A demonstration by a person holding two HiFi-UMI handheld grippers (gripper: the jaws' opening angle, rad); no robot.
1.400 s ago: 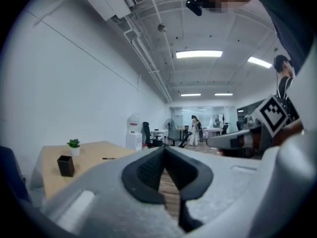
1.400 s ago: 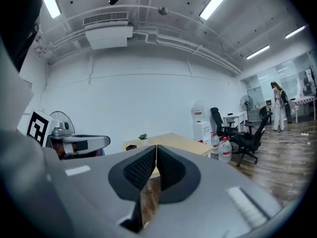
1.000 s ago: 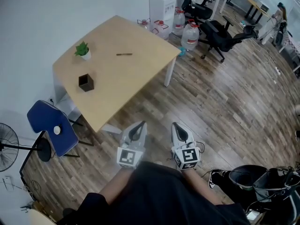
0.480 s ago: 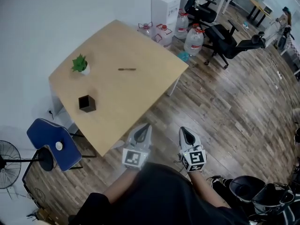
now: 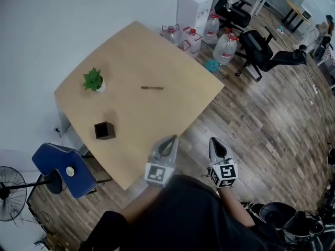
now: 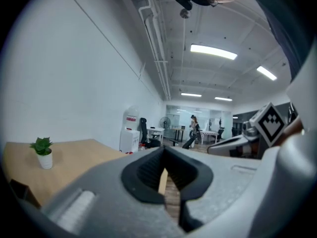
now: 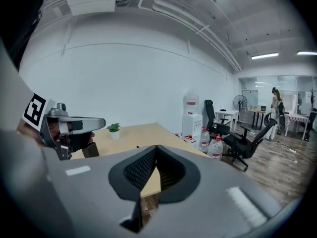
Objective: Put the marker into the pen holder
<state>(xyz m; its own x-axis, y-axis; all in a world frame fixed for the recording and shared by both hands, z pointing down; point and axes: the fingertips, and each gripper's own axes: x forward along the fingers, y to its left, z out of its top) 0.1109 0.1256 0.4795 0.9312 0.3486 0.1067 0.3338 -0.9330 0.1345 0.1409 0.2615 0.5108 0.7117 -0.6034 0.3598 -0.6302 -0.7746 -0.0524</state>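
Note:
A thin dark marker lies on the light wooden table, toward its far side. The black cube-shaped pen holder stands near the table's left front edge; in the left gripper view the pen holder shows at the far left. My left gripper hovers at the table's near corner, shut and empty. My right gripper hangs beside it over the floor, also shut with nothing in it. Both are well short of the marker. The left gripper and right gripper point toward the table.
A small potted plant stands on the table's left side. A blue chair and a fan sit left of the table. Water bottles, a white dispenser and black office chairs stand beyond the far corner.
The table has come closer and lower in the head view as the person steps toward it. Both grippers stay shut and have drifted slightly right in the view.

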